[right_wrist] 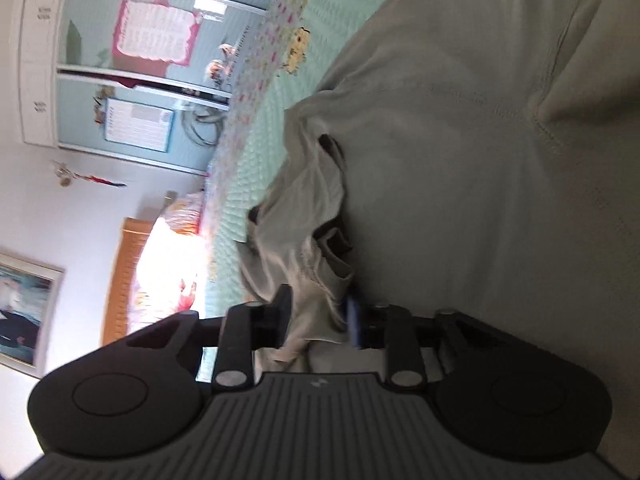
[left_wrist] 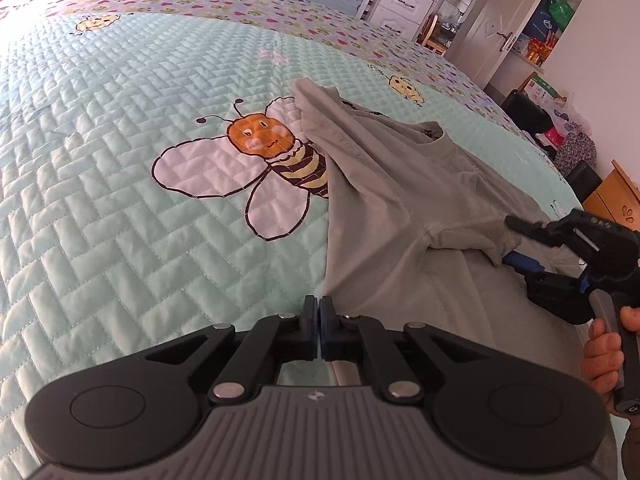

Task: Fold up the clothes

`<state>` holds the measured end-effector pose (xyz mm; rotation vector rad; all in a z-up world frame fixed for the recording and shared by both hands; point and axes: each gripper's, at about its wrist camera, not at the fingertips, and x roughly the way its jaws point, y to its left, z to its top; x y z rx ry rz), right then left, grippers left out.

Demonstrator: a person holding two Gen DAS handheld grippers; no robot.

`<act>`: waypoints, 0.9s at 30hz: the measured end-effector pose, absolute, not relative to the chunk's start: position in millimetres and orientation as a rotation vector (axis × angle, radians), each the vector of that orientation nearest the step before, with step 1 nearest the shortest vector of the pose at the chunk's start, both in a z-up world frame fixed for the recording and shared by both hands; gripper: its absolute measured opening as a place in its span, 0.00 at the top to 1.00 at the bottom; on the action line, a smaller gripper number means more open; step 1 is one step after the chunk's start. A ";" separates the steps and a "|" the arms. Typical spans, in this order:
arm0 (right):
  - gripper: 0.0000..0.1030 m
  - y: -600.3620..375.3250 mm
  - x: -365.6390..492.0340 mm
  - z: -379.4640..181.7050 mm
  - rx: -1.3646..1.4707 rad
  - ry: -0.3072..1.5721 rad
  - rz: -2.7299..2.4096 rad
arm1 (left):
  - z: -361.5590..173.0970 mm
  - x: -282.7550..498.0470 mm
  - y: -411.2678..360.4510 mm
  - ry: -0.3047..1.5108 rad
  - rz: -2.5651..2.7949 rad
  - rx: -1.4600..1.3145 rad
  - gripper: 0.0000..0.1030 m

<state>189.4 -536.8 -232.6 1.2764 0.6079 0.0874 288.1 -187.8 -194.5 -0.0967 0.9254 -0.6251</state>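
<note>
open quilt: from my left wrist view the bed quilt (left_wrist: 120,184) lies flat and bare from nine o'clock round to twelve, so i have free passage there.
shirt: the grey t-shirt (left_wrist: 384,184) spreads from one to four o'clock, bunched and raised near its far end.
right gripper (left_wrist: 510,240): it sits at three o'clock with the sleeve between its fingers, blocking that side.
far clutter: cabinets (left_wrist: 400,4) and boxes stand beyond the bed at one to two o'clock, well apart.

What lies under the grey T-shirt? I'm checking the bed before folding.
Under the grey T-shirt shows the quilted bedspread; its big bee print is partly covered. Anything else beneath stays hidden.
</note>
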 end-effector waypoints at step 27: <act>0.46 -387.6 419.6 -126.0 0.238 0.787 0.366 | -199.8 199.6 -115.9 0.963 -0.716 -0.492 0.45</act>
